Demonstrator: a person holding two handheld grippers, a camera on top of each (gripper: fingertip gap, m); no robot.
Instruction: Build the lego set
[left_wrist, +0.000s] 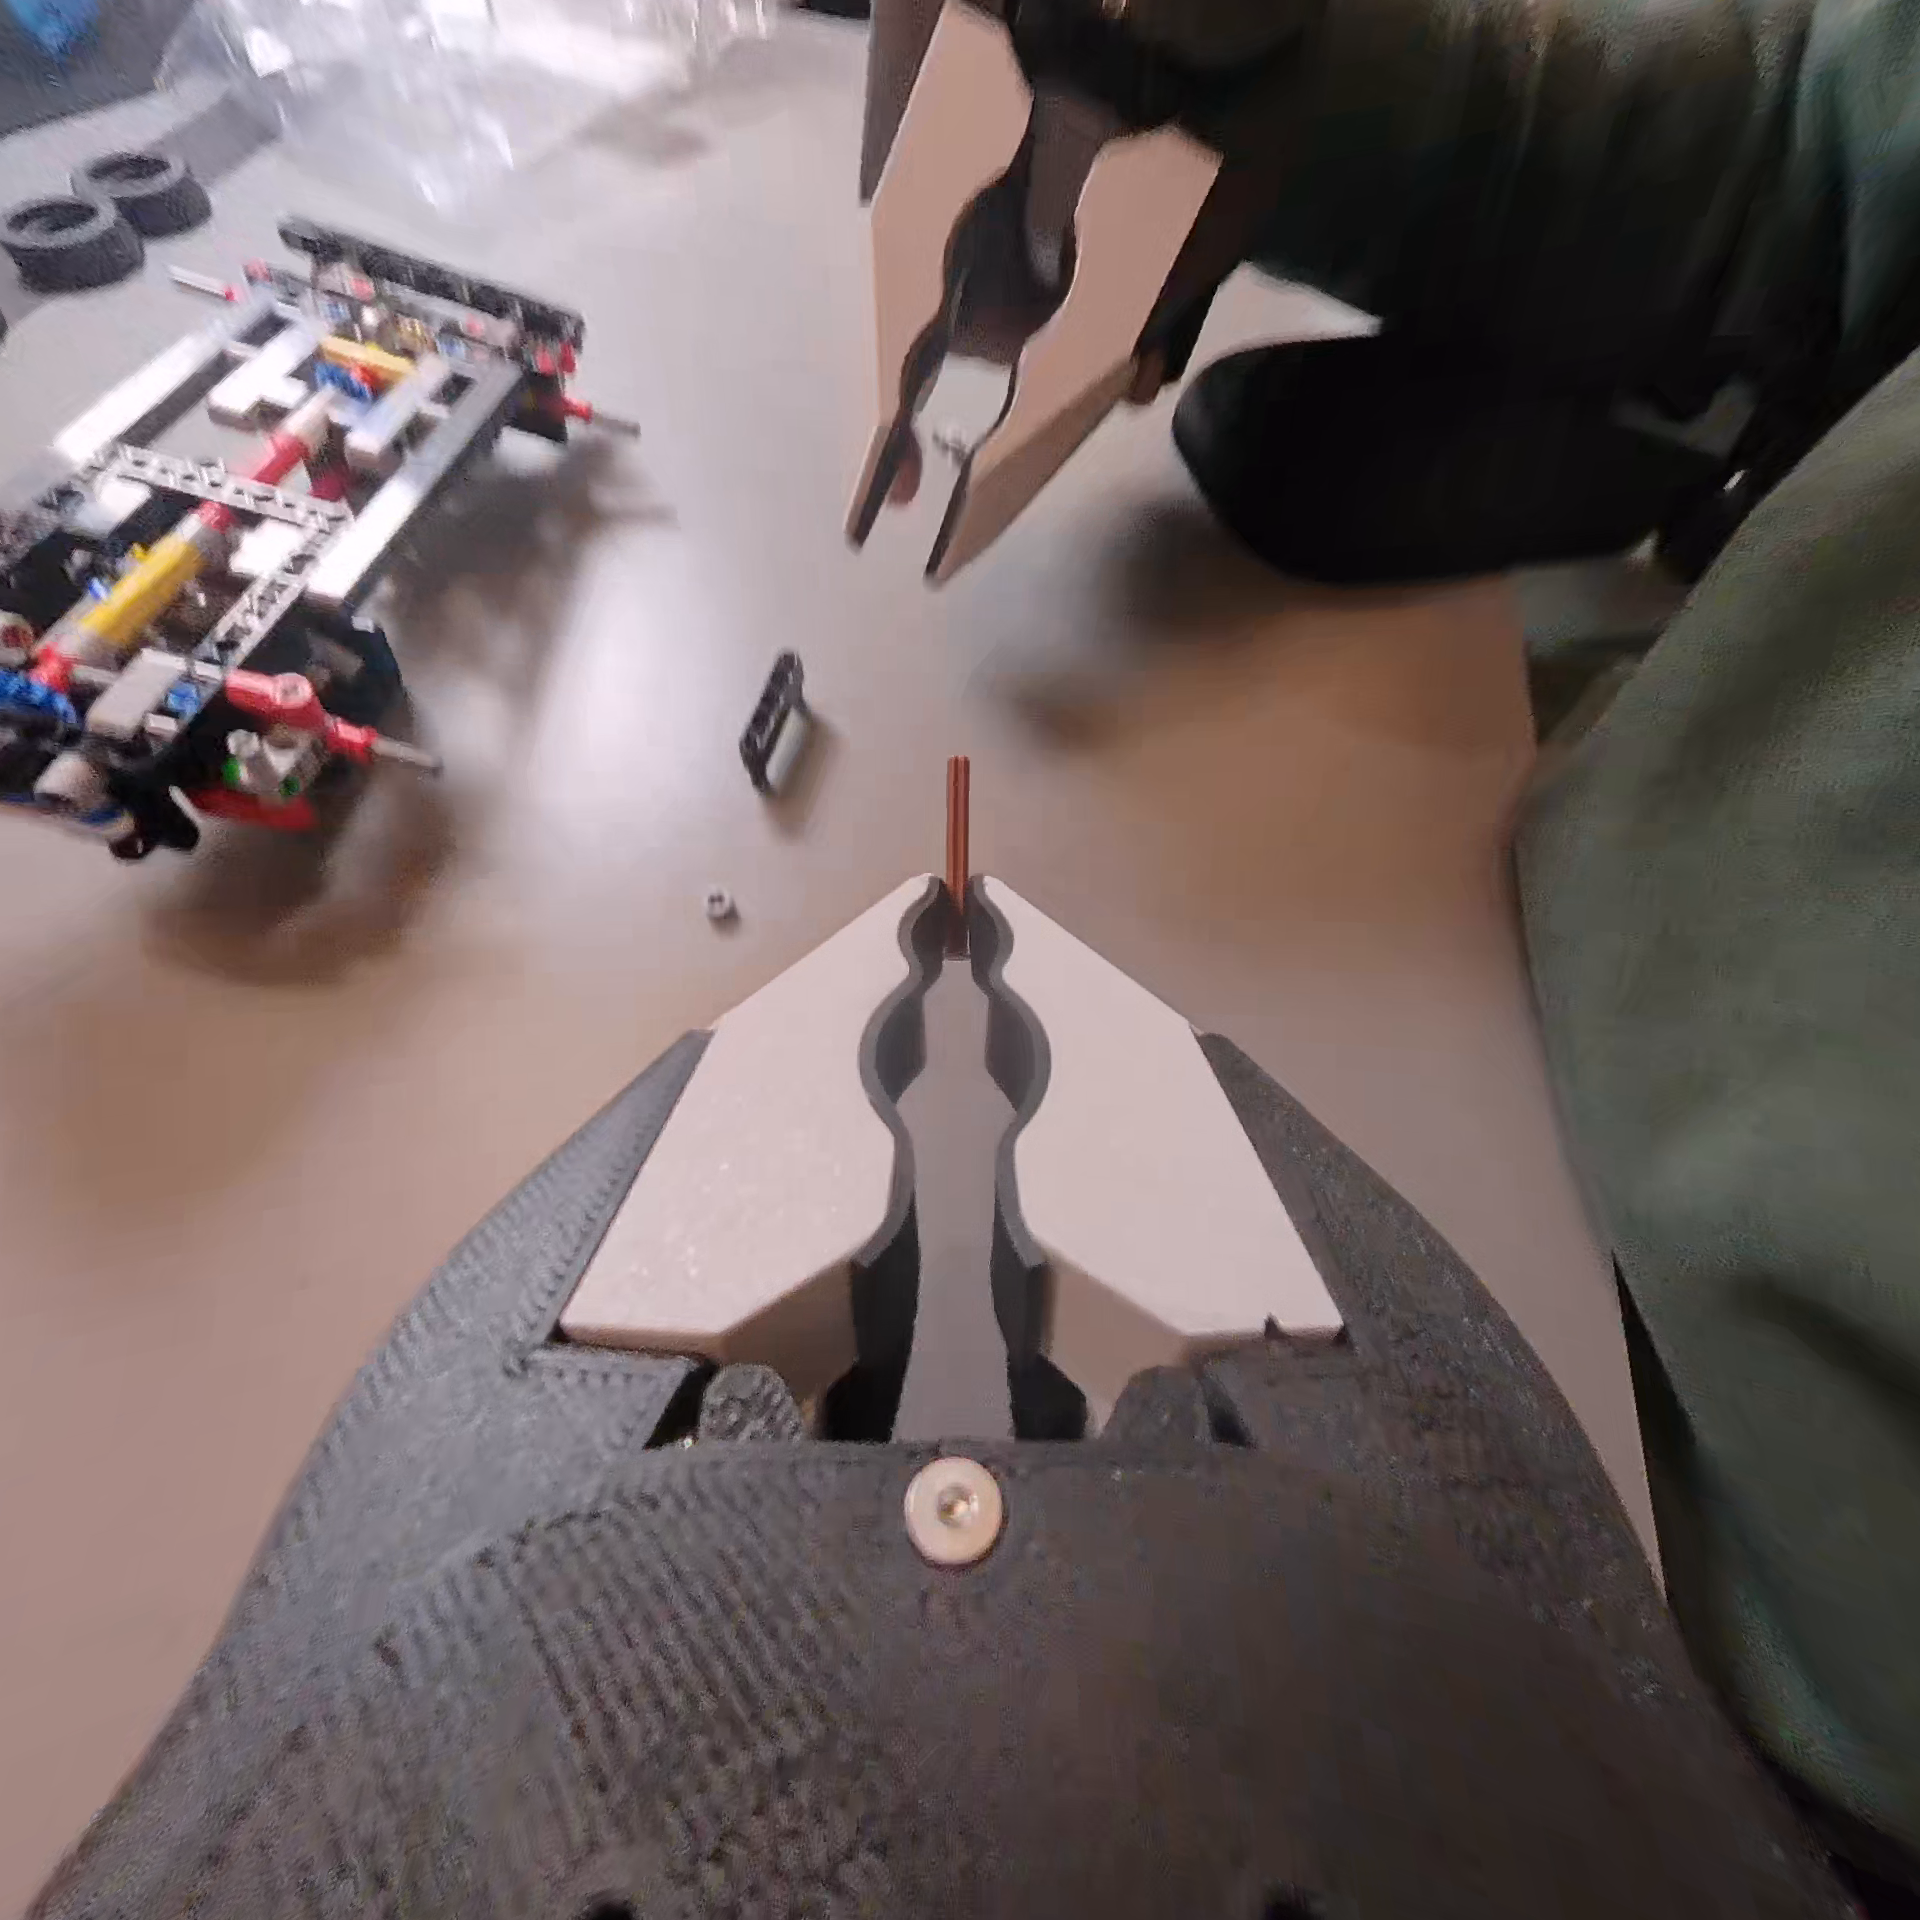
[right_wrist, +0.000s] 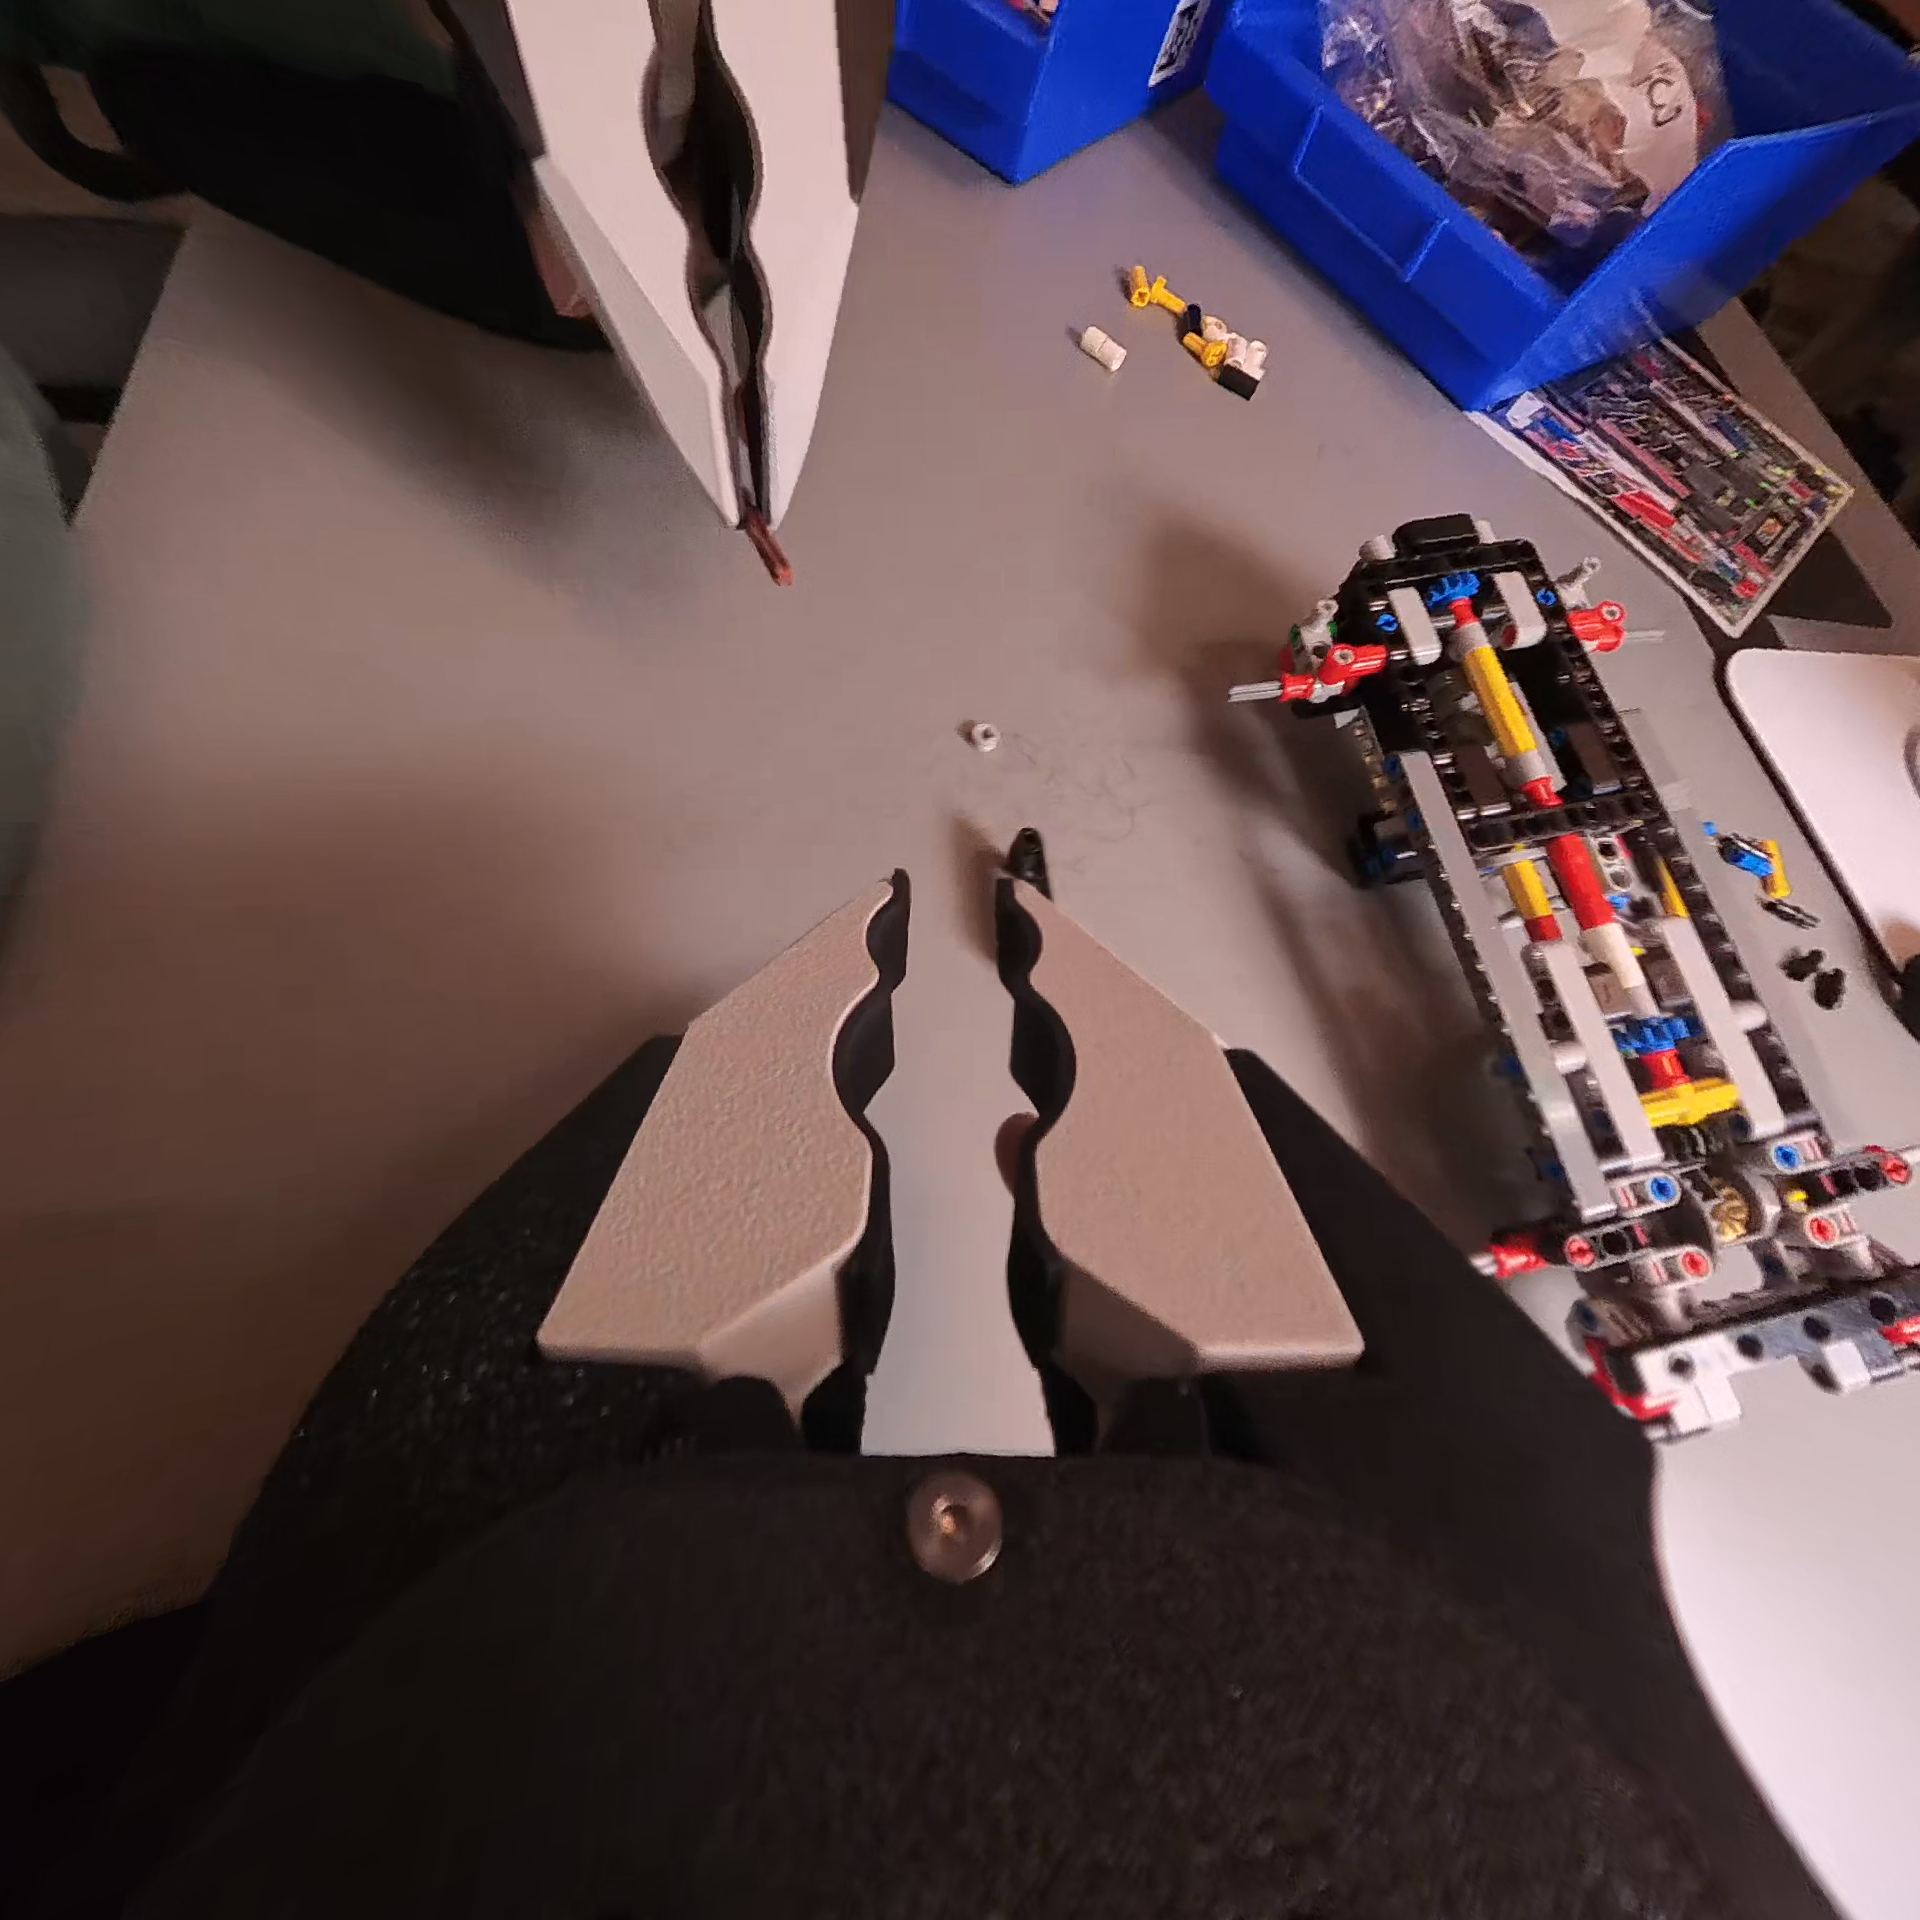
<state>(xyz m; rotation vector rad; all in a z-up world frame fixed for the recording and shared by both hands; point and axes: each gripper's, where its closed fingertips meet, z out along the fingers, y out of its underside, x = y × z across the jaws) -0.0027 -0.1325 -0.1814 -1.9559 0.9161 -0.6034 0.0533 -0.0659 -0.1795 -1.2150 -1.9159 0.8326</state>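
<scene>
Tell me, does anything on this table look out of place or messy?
Nothing looks damaged. A few parts lie loose: a small grey bush and a black beam lie apart from the chassis, and a small cluster of pieces sits near the blue bins.

This looks like a workbench in a lab or hobby workshop. A plain grey tabletop (right_wrist: 520, 727) carries a half-built car chassis of black, grey, red and yellow toy beams (right_wrist: 1558, 914). Behind the chassis stand blue plastic parts bins (right_wrist: 1455, 239), one stuffed with clear bags, and a printed colour sheet (right_wrist: 1683, 478) lies beside them. Black rubber tyres (left_wrist: 94, 218) sit beyond the chassis.
</scene>
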